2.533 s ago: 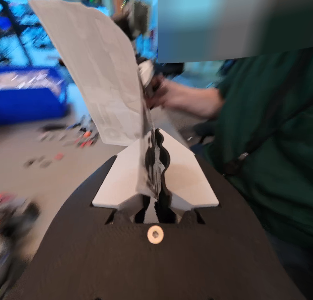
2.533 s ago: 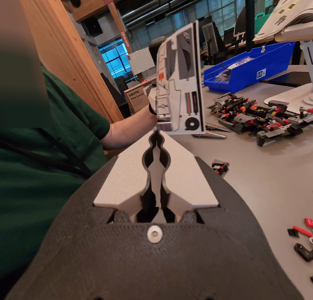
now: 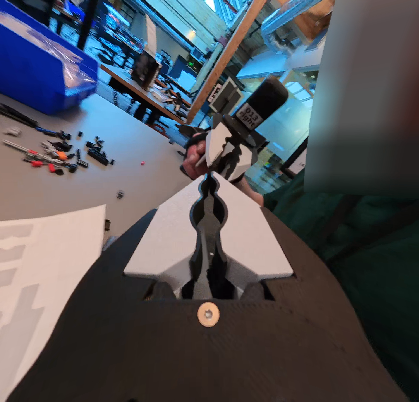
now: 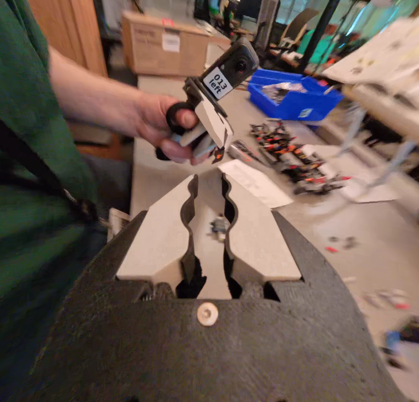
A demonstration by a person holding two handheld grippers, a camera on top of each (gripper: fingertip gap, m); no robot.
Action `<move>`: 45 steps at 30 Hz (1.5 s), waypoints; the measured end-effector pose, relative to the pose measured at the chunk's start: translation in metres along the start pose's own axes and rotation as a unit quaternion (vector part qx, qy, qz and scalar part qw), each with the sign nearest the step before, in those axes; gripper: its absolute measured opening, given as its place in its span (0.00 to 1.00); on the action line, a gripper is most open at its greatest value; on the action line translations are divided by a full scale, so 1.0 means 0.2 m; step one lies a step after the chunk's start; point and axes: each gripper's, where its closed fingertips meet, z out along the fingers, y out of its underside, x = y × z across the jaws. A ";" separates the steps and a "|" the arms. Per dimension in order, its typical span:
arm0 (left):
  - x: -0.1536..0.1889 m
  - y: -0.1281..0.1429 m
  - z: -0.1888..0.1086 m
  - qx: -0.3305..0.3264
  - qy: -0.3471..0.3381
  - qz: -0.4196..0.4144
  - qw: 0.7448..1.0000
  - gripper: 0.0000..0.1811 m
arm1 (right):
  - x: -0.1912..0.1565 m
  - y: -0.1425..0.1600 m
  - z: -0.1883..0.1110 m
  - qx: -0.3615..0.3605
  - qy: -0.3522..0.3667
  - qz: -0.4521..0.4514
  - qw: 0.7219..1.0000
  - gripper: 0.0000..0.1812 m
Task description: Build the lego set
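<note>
My left gripper (image 3: 209, 178) is shut, with a thin dark strip pinched edge-on between its fingers. In the right wrist view it (image 4: 223, 148) is held in the air by a hand, with a small black and orange sticker (image 4: 218, 156) at its tips. My right gripper (image 4: 209, 178) is open and empty, pointing at the left gripper's tips; it also shows in the left wrist view (image 3: 223, 168), just beyond my left fingertips. The white sticker sheet (image 3: 45, 266) lies flat on the grey table, also in the right wrist view (image 4: 254, 182). The partly built black, red and orange lego model (image 4: 294, 157) lies behind it.
Loose lego pieces (image 3: 59, 155) are scattered on the table. A blue bin (image 4: 294, 98) with plastic bags stands at the back. An open instruction booklet on a stand (image 4: 374, 58) is at the right. A small grey piece (image 4: 218, 228) lies under my right gripper. A person in green is close. Tip to tip, the grippers are about 4 cm apart.
The sticker sheet, held upright in my left gripper before, now lies on the table. My left gripper holds only a small sticker. My right gripper has opened.
</note>
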 end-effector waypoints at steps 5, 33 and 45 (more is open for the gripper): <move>-0.03 0.01 0.02 -0.006 -0.021 0.025 0.999 0.00 | 0.08 0.00 0.01 0.064 -0.037 0.159 0.984 0.06; -0.09 0.05 0.04 -0.015 -0.036 0.034 0.999 0.00 | 0.10 0.09 0.10 0.054 -0.076 0.231 0.968 0.00; -0.17 0.09 -0.01 -0.056 -0.108 0.093 0.988 0.12 | 0.18 0.19 0.10 0.015 -0.062 0.260 0.964 0.00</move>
